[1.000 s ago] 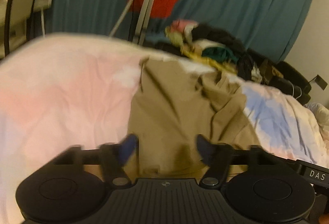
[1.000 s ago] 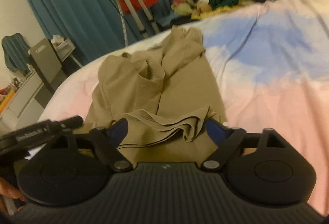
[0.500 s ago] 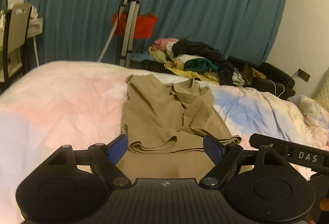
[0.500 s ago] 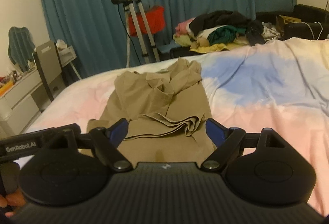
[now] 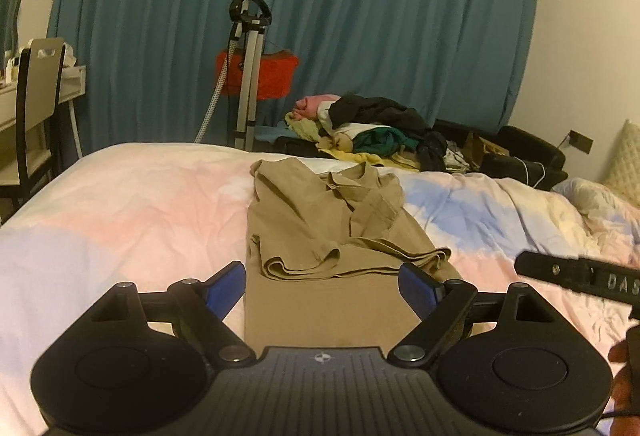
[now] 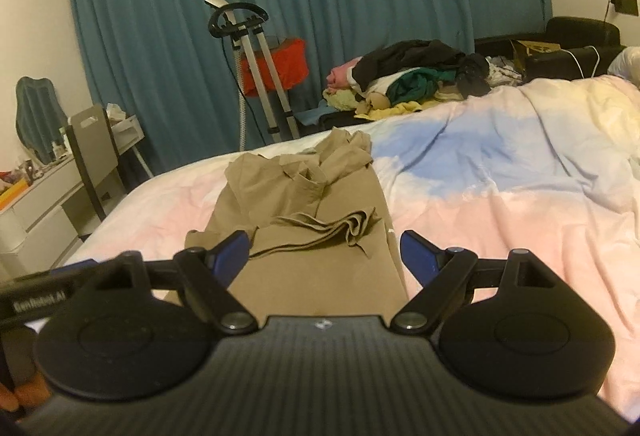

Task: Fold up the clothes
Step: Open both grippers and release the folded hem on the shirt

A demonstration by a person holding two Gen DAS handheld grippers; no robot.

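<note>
I've pulled both hand-held grippers, left (image 5: 322, 286) and right (image 6: 324, 256), back wide open; khaki shirt (image 5: 328, 232) lies half-folded on the bed (image 5: 120, 204).

"What did the room look like?"

"A teal curtain (image 5: 360, 36) covered the whole far wall, floor to ceiling, with a cream wall (image 5: 580, 36) on the right carrying a dark socket plate (image 5: 581, 141). The light was dim and yellowish."

"And the furniture?"

"A bed (image 5: 120, 204) under a pastel pink, blue and cream duvet filled the foreground. Beyond it stood a garment steamer on a metal stand (image 5: 249, 76), a red bag (image 5: 276, 76) hanging behind it. A white desk (image 6: 48, 196) and chair (image 5: 38, 88) sat on the left, and a black sofa (image 5: 532, 152) on the right beyond a heap of laundry (image 5: 372, 128)."
</note>
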